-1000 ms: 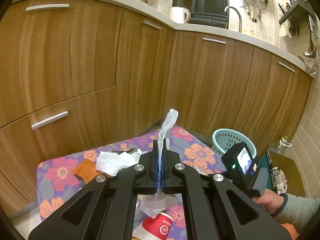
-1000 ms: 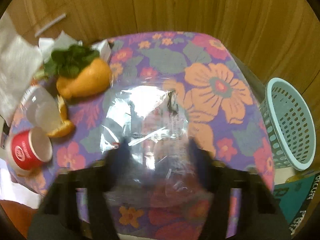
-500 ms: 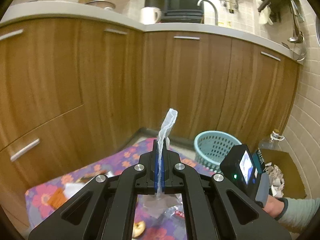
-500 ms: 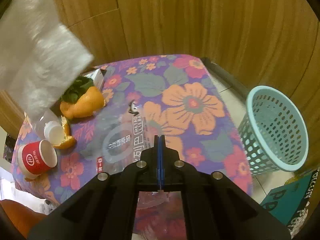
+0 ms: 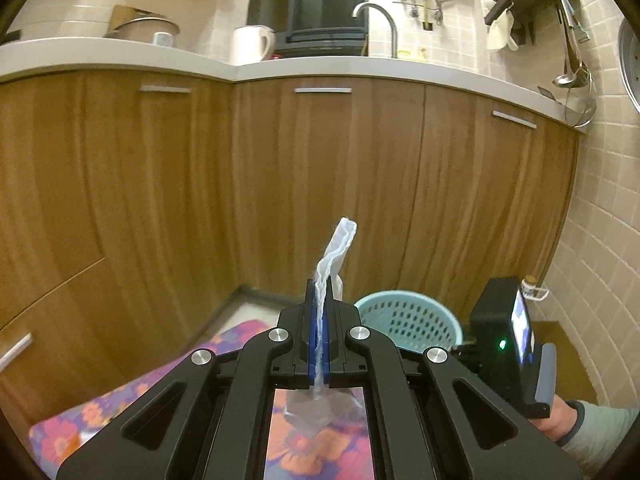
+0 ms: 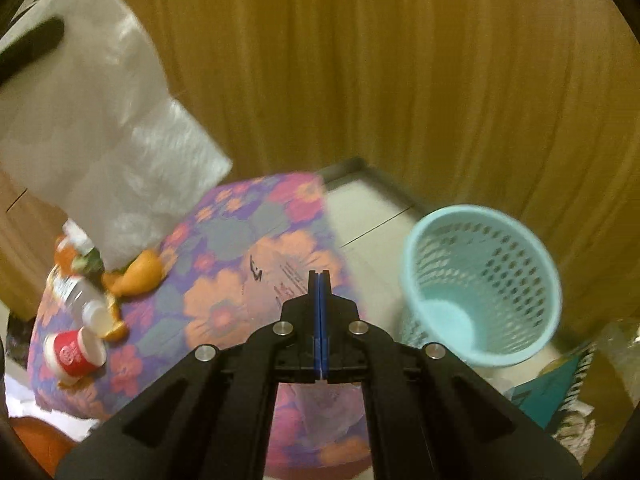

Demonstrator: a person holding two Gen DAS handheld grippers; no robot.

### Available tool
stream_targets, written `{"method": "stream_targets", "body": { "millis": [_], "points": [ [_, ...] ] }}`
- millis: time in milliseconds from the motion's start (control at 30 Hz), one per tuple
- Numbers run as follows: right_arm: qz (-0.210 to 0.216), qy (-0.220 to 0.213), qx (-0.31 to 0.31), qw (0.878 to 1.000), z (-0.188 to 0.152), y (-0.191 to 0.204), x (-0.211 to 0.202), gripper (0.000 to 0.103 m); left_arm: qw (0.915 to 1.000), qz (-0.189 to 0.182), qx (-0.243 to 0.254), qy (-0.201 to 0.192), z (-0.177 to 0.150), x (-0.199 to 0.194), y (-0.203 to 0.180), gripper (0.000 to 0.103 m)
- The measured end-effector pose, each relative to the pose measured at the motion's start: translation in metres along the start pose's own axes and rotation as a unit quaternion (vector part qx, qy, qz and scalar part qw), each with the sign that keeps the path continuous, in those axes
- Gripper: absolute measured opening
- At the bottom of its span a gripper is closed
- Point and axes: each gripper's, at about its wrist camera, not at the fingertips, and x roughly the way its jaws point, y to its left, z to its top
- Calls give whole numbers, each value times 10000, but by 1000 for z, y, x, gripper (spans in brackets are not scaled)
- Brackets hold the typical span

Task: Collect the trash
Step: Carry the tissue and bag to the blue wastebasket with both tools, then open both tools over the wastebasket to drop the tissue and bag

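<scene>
**A:** What does the left wrist view show?

**B:** The left gripper (image 5: 319,336) fills the bottom centre, its blue pads pinched together on a thin white plastic bag (image 5: 334,258). The bag's crumpled top sticks up above the fingers, and more of it hangs below them. Behind it, at lower centre-right, stands a light blue mesh wastebasket (image 5: 404,320) on the floor. A floral-covered table (image 5: 132,396) sits at lower left. Wooden cabinets (image 5: 280,184) span the middle, with a white kettle (image 5: 250,45) and a tap (image 5: 378,26) on the counter above. At lower right, a hand (image 5: 558,426) holds the other gripper's handle.

**A:** And the right wrist view?

**B:** The right gripper (image 6: 319,320) is at bottom centre, pads pressed together on a clear plastic wrapper (image 6: 288,276) that lies partly over the table. The white bag (image 6: 104,152) hangs large at upper left. On the table's left edge lie orange peels (image 6: 136,274), a clear bottle (image 6: 78,296) and a red paper cup (image 6: 74,356). The wastebasket (image 6: 480,284) stands at right, empty inside.
</scene>
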Motion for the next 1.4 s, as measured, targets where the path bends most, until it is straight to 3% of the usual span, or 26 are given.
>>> {"method": "stream_targets", "body": {
  "millis": [300,433,700,733,800,833,867,900,933,967,1167,1400],
  "points": [
    [-817,-258,723,9937,32,-104,7,0,9984,-396,360,164,22,95,-50,0],
    [-1077,-135,1086,9882,21,-144,33,0,9969,-609,123,473,10,156,-59,0],
    [-1364,294,1400,9803,1,-184,82,0,9899,-900,-237,1065,-21,254,-84,1],
    [-1379,355,1419,9796,-1,-188,86,0,9889,-917,-243,1144,-25,264,-88,3],
    [-1305,475,1467,9794,-3,-193,92,2,9863,-895,-248,1362,-36,279,-92,28],
    [-1263,524,1497,9792,-4,-195,93,5,9862,-865,-235,1390,-39,282,-94,30],
    [-1149,617,1583,9787,-8,-200,95,19,9857,-862,-224,1428,-43,284,-94,30],
    [-1061,625,1645,9787,-10,-202,95,45,9843,-904,-237,1500,-47,286,-93,33],
    [-1020,584,1686,9786,-11,-204,94,60,9836,-924,-242,1530,-49,285,-92,34],
    [-1024,480,1706,9788,-13,-205,90,65,9835,-909,-217,1546,-50,283,-90,35],
    [-751,515,1857,9784,-21,-201,72,65,9859,-813,-138,1453,-35,254,-66,44],
    [-544,345,1434,9876,-20,-151,48,65,9914,-625,-86,1151,-14,182,-27,48]
  ]
}}
